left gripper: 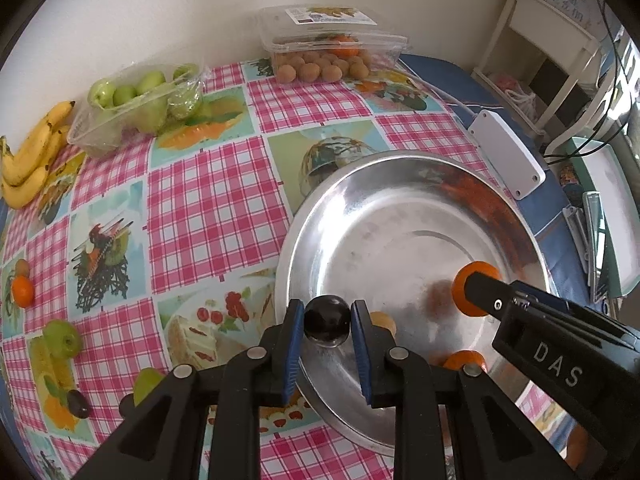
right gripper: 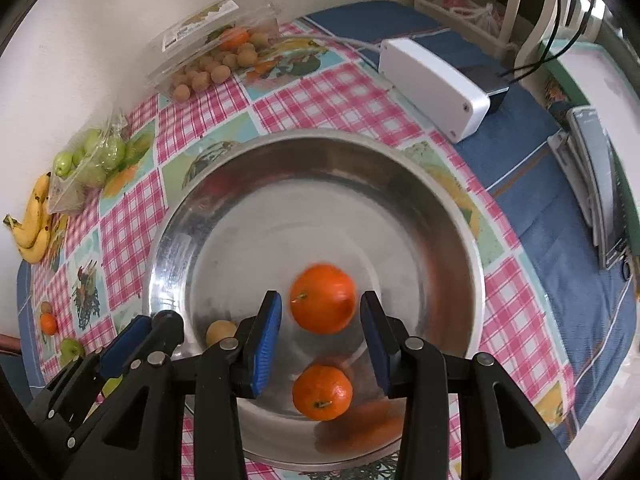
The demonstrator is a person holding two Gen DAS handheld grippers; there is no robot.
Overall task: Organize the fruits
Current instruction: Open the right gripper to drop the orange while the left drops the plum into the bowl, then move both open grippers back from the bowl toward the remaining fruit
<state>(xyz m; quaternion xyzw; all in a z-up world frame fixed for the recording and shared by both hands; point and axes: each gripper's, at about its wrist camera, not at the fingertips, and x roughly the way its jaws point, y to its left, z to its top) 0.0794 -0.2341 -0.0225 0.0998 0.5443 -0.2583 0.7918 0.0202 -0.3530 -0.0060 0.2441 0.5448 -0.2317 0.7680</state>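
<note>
My left gripper (left gripper: 328, 306) is shut on a dark plum (left gripper: 327, 322) and holds it just over the near left rim of the steel bowl (left gripper: 400, 156). My right gripper (right gripper: 320, 296) is open over the bowl (right gripper: 320, 134). An orange (right gripper: 322, 298) shows between its blue pads with a gap on each side, slightly blurred. A second orange (right gripper: 322, 392) lies in the bowl nearer to me, and a small tan fruit (right gripper: 220, 330) sits by the left wall. The left wrist view shows the right gripper's finger (left gripper: 484, 284) in front of the first orange (left gripper: 464, 296).
On the checked tablecloth lie bananas (left gripper: 28, 160), a pack of green apples (left gripper: 136, 100) and a clear box of tan fruits (left gripper: 320, 64) along the wall. Loose at the left are an orange (left gripper: 22, 292), a green apple (left gripper: 62, 338) and a dark plum (left gripper: 78, 402). A white box (left gripper: 506, 152) sits right of the bowl.
</note>
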